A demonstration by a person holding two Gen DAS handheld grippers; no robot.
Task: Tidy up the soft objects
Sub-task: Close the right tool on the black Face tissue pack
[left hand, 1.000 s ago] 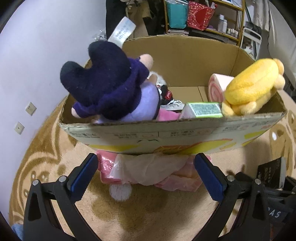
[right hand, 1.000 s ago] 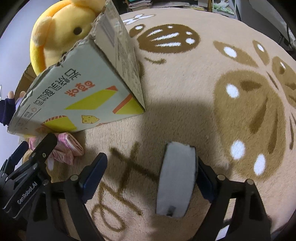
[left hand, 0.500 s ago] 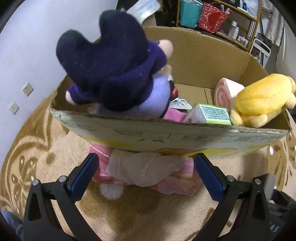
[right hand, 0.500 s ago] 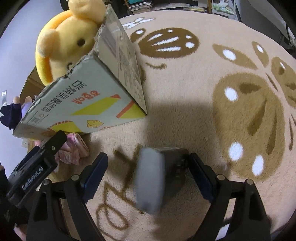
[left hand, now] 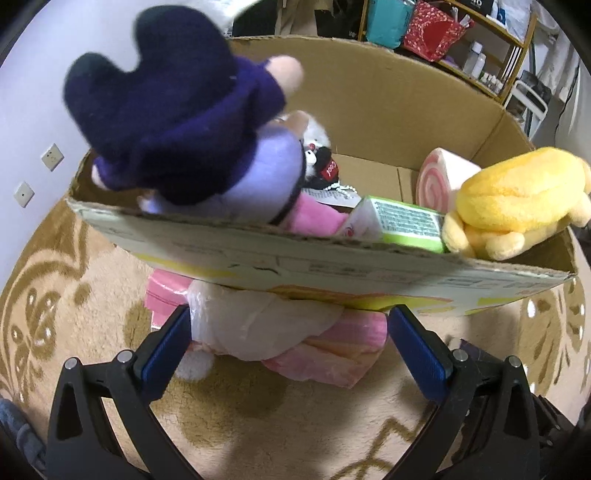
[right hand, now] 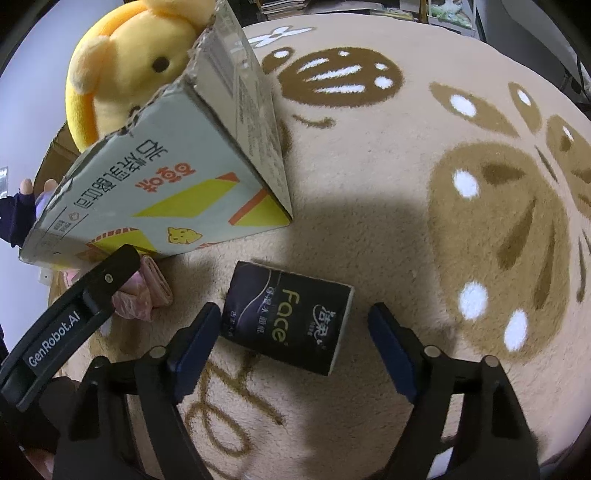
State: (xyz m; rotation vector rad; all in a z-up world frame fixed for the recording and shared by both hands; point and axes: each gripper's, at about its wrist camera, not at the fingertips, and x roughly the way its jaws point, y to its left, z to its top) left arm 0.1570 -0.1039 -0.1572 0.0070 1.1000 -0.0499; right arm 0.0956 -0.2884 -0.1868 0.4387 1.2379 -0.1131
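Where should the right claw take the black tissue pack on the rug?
Across its two short ends, coming from above. The black tissue pack lies flat on the rug, slightly skewed, between the right claw pads, which are closing but not yet pressing. It looks soft, so squeeze mid-height, probably after a small wrist twist to square up.

A: Floor?
B: Beige pile rug [right hand: 369, 206] with brown leaf and paw patterns, white dots, brown lettering near the bottom edge. Hard shadows fall across it.
A: Walls?
B: Pale lilac-white wall [left hand: 33, 92] on the left, carrying two square wall plates [left hand: 51, 157].
A: Furniture?
B: Wooden shelf unit [left hand: 495, 48] at the back right, holding a teal bag [left hand: 384, 18], a red patterned bag [left hand: 432, 37] and small bottles. A white rack [left hand: 528, 99] stands beside it.
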